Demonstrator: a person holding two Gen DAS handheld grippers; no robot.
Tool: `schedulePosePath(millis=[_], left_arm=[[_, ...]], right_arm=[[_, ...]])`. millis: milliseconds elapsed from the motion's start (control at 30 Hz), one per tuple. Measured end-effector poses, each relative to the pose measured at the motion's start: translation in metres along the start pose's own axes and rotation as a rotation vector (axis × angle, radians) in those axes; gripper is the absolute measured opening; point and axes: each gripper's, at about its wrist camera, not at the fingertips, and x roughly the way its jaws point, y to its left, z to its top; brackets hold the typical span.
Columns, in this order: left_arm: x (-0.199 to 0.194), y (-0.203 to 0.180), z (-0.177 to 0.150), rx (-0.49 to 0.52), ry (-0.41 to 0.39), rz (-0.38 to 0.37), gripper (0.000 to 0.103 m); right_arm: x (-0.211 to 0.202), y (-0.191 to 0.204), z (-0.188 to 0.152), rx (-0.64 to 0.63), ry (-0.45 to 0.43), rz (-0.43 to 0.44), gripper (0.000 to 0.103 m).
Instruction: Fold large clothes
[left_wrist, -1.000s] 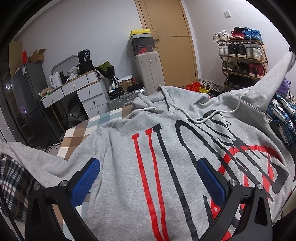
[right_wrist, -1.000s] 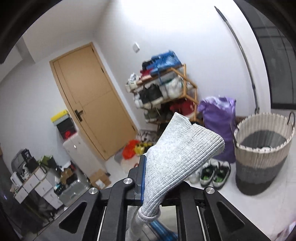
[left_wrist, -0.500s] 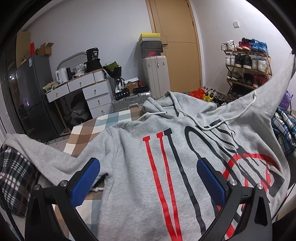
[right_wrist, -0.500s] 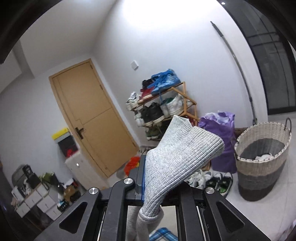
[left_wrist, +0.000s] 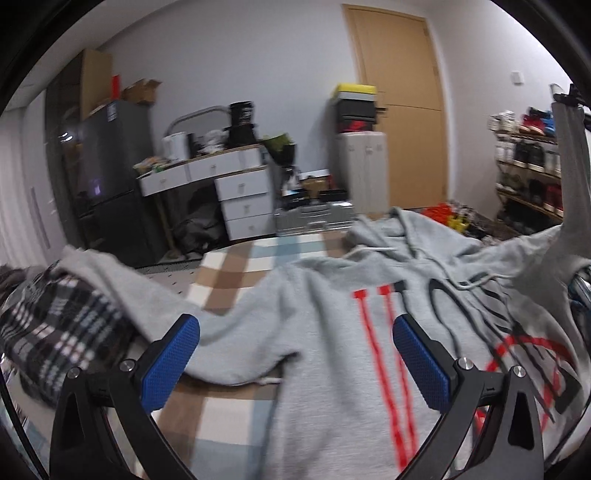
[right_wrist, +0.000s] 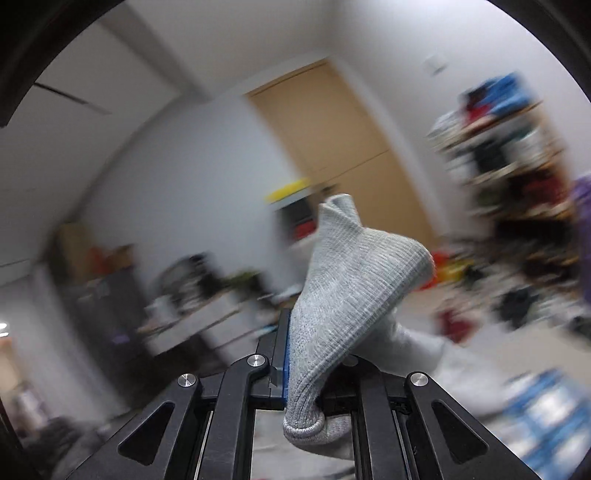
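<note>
The grey hoodie (left_wrist: 332, 332) lies spread face-up on the checked bedspread (left_wrist: 229, 273). The right gripper (right_wrist: 306, 354) pinches its ribbed sleeve cuff (right_wrist: 354, 280); the left gripper (left_wrist: 295, 354) hovers unclenched, empty. Thick fleece looks soft and droopy; cuffs and hem probably grip best.

Left wrist view over hoodie (left_wrist: 332, 332), right nearly level, both facing door (left_wrist: 399, 110)

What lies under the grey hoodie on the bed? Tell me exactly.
Under the grey hoodie shows a checked bed cover in brown, cream and blue. Its far sleeve end drapes over a black-and-white plaid garment. Whatever lies beneath the printed chest is covered.
</note>
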Motion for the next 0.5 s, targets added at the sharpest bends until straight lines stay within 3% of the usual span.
schedulePosePath(millis=[133,233,367,500], left_arm=[[-0.001,0.021,-0.003,-0.059,0.01,0.017,0.102],[-0.001,0.032,-0.003,-0.083,0.006,0.029,0.102],[-0.002,0.041,-0.004,-0.103,0.01,0.051,0.102],[0.003,0.044,-0.004,-0.112,0.033,0.046,0.102]], right_arm=[[0.062,0.043,-0.085,0.102,0.122,0.285,0.008],[0.104,0.064,-0.151,0.159,0.223,0.373,0.008],[0.161,0.078,-0.247,0.224,0.405,0.347,0.008],[0.202,0.09,-0.317,0.196,0.535,0.281,0.008]])
